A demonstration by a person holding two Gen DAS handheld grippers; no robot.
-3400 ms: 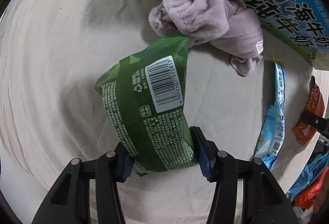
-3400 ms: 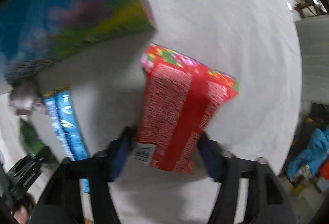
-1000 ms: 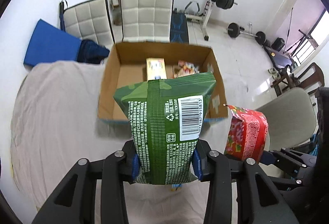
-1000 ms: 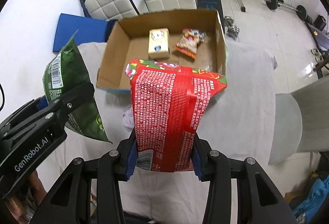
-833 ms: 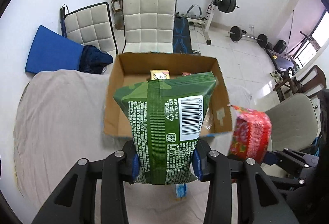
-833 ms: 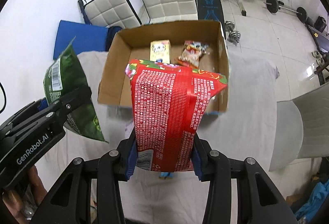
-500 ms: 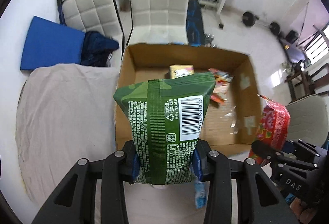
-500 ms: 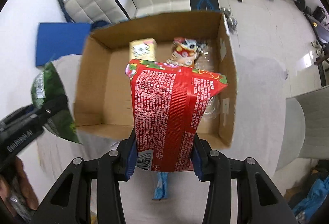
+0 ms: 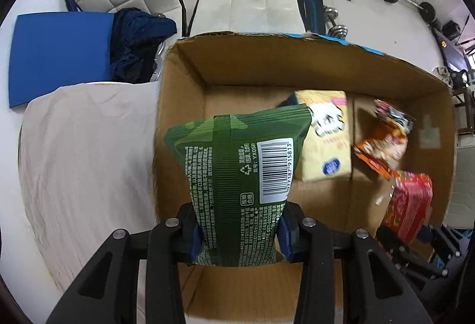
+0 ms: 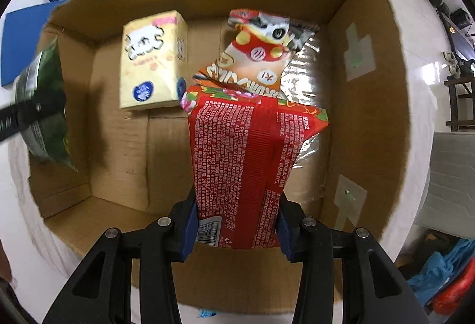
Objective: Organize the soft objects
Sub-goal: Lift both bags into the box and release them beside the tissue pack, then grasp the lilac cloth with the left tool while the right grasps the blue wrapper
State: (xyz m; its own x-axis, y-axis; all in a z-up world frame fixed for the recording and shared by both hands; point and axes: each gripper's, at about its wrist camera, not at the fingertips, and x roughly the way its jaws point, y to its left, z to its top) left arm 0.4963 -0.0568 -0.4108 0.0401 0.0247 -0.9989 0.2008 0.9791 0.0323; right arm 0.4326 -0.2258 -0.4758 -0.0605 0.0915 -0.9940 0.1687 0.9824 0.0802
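The left tongs (image 9: 237, 235) are clamped on a green snack bag (image 9: 237, 172), held over the left part of an open cardboard box (image 9: 184, 104); the right tongs (image 10: 237, 229) grip a red snack bag (image 10: 252, 157) over the box's right part. On the box floor lie a yellow tissue pack (image 10: 151, 62) and, right of it, an orange snack bag (image 10: 258, 56); the box stands on a cloth-covered surface (image 9: 89, 145).

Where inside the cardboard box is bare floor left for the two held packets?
Bare floor lies between the box's left wall and the yellow tissue pack, and along the near wall. The far right corner is crowded by the orange snack bag, below the red packet.
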